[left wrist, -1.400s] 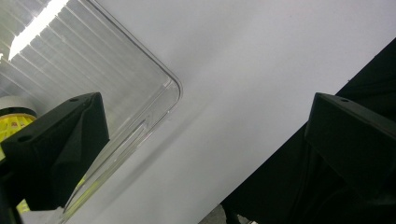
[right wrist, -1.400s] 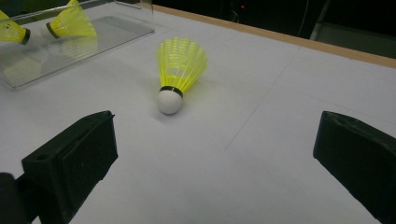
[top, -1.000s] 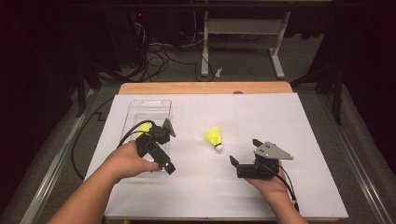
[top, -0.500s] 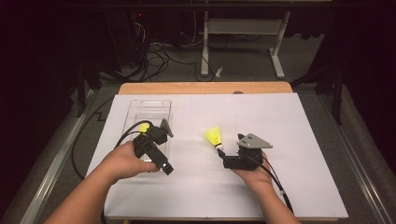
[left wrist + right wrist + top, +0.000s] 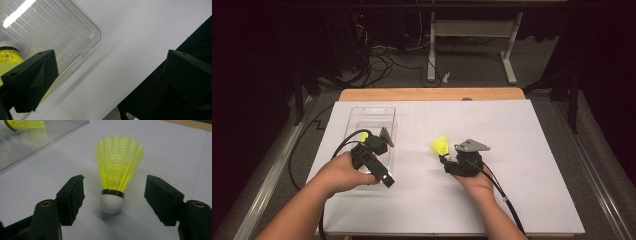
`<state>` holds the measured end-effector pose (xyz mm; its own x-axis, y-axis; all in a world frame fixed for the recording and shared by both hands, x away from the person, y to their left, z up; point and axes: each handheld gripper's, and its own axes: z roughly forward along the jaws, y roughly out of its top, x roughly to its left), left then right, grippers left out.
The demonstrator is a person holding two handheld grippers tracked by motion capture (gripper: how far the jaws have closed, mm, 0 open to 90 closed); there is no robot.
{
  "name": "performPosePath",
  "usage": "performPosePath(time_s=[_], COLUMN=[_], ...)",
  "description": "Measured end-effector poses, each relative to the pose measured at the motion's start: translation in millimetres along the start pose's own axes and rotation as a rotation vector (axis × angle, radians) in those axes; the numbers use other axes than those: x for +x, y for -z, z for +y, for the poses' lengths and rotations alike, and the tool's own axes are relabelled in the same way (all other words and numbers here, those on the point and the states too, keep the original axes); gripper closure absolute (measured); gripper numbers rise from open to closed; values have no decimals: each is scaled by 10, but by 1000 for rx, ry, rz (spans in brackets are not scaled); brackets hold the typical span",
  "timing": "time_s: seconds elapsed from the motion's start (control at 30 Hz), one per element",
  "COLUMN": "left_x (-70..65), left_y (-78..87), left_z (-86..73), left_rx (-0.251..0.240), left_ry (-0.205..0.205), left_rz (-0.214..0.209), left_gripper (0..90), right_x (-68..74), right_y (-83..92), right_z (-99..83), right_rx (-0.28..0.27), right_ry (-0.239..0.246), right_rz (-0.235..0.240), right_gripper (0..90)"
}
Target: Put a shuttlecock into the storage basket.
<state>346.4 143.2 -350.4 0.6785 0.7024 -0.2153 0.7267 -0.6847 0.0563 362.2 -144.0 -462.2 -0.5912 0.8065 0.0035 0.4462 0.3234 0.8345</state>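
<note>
A yellow shuttlecock [image 5: 440,145] with a white cork lies on the white paper, cork toward my right gripper [image 5: 446,160]. In the right gripper view the shuttlecock [image 5: 117,175] sits between the two black jaws of the right gripper [image 5: 115,182]. The jaws have just been closing, and a gap remains on each side. My left gripper [image 5: 374,160] hovers open at the near end of a clear plastic tray [image 5: 362,117]. A second yellow shuttlecock [image 5: 7,58] lies in the tray [image 5: 62,30], behind one jaw of the left gripper [image 5: 110,72].
White paper [image 5: 522,150] covers most of the table, with a wooden strip [image 5: 432,94] along the far edge. Cables trail from both grippers toward the near edge. Beyond the table stand a desk frame [image 5: 472,35] and floor cables.
My right gripper has moved left across the paper to the shuttlecock and now straddles it, with its jaws narrower than before. The left hand has stayed by the tray.
</note>
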Motion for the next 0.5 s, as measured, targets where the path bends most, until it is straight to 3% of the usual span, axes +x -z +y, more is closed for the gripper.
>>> performPosePath(time_s=[0.17,0.5], left_x=[12,23], left_y=[-1,4], left_z=[-16,-35], left_rx=[0,1], left_ry=[2,4], left_rz=[0,-1], left_gripper=[10,12], right_x=[-11,25], right_y=[-42,-122], right_z=[-20,-47], right_rx=[31,89], right_ry=[-16,8], right_rz=[-5,-8], right_gripper=[422,557])
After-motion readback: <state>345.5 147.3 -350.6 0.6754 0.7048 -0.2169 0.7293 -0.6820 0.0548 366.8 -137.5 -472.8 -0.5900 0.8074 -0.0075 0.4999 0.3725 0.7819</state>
